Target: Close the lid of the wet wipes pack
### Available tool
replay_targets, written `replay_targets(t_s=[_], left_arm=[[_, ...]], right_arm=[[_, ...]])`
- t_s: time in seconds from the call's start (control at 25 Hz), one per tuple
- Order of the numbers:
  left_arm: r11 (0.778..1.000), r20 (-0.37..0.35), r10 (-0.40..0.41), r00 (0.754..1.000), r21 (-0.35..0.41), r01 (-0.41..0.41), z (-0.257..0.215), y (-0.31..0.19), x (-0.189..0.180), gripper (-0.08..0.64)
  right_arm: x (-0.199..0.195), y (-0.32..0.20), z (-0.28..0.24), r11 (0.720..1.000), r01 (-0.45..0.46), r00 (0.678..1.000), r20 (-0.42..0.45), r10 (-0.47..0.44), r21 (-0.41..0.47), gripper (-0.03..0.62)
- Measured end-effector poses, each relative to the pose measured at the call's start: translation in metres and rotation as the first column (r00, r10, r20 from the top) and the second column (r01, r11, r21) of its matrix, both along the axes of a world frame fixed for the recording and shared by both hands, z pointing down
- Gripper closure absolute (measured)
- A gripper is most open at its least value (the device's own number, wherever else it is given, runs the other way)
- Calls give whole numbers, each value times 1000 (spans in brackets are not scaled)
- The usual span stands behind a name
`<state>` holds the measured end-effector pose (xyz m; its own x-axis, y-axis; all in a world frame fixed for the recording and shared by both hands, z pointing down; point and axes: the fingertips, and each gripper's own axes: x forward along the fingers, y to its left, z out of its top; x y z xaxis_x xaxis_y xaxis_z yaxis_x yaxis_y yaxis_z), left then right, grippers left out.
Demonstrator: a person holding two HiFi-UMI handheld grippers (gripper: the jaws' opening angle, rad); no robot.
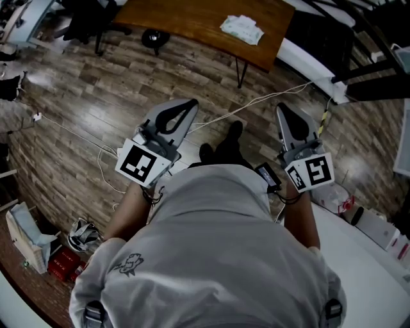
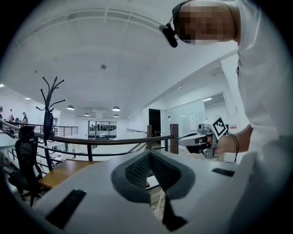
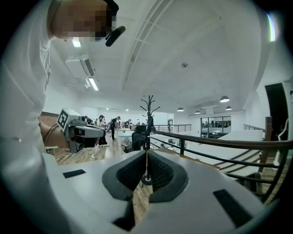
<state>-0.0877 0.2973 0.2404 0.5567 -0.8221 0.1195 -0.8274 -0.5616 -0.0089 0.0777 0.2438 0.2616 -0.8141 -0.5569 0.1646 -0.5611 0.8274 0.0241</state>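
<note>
The floor (image 1: 96,83) is wood plank with a patchy sheen; the table (image 1: 186,19) is smooth brown wood. The left gripper (image 1: 189,106) and right gripper (image 1: 282,110) are matt pale plastic (pads (image 2: 137,170) dark, finely ribbed), and the person's shirt (image 1: 218,256) is soft grey cloth.

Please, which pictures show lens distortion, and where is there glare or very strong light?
Head view: the wooden floor carries pale glare at upper left. Left gripper view: strong fisheye, the railing curves, corners black. Right gripper view: same fisheye, railing bowed, the ceiling lamp burns out white.
</note>
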Motion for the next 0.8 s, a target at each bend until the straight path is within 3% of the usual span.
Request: replay_targets(t_s=[0.8], left_arm=[[998,0,-44,999,-33,44,7,-105,17,548]], right_arm=[[13,-115,7,999,38,999,-1,-38,-25,557]])
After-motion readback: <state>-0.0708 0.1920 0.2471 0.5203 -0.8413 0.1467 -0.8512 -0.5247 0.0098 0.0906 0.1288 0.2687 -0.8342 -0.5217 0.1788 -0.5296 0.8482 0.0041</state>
